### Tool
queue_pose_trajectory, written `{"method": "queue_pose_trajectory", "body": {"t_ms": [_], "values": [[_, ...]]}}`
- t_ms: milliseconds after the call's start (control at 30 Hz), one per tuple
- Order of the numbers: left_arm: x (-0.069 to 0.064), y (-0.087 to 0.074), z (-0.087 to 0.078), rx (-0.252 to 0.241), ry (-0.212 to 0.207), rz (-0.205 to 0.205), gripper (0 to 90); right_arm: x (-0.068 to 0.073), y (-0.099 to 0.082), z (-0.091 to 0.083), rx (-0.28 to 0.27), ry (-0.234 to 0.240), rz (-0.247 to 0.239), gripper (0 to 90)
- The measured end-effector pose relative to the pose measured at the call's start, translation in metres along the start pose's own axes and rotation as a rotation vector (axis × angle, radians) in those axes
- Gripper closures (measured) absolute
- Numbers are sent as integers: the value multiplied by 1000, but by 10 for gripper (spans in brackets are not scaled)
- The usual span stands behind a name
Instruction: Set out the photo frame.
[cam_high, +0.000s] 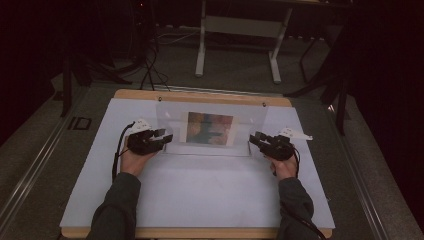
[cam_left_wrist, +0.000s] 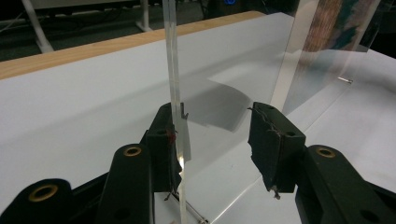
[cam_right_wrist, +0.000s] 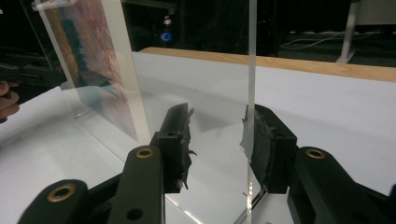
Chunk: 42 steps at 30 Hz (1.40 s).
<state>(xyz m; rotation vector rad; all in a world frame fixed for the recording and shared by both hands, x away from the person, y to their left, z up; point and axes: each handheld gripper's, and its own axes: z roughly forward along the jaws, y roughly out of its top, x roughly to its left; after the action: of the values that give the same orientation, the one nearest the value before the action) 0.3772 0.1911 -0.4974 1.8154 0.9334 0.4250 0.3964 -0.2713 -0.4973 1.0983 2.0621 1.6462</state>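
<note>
1. Clear acrylic frame with a colour print stands upright at the table's far middle.
2. Left gripper and right gripper: jaws spread wide, straddling its side edges, clamping nothing.
3. Likely stiff, light, slick, scratch-prone; grip both side edges low.

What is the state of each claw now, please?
Left claw: open, around the edge of the clear panel.
Right claw: open, around the panel's other edge.

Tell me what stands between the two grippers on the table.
In the high view, a clear acrylic frame holding a colourful picture stands between the left gripper and right gripper; each has an end edge between its open jaws.
</note>
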Motion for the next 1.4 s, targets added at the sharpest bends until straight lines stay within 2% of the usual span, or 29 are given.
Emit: {"method": "queue_pose_trajectory", "body": {"t_ms": [267,467,867,1033,1400], "values": [[2,-1,0,-3,-13,0,550,0,1,0,3,-2,-2,597],[4,0,-2,5,5,-6,495,0,2,0,13,-3,-3,585],[7,1,-13,-21,12,-18,481,3,6,0,38,10,-10,487],[8,1,-17,-29,19,-20,482,2,6,-4,43,3,-19,454],[11,-2,-28,-42,41,-31,484,-5,1,-21,58,-21,-21,452]]}}
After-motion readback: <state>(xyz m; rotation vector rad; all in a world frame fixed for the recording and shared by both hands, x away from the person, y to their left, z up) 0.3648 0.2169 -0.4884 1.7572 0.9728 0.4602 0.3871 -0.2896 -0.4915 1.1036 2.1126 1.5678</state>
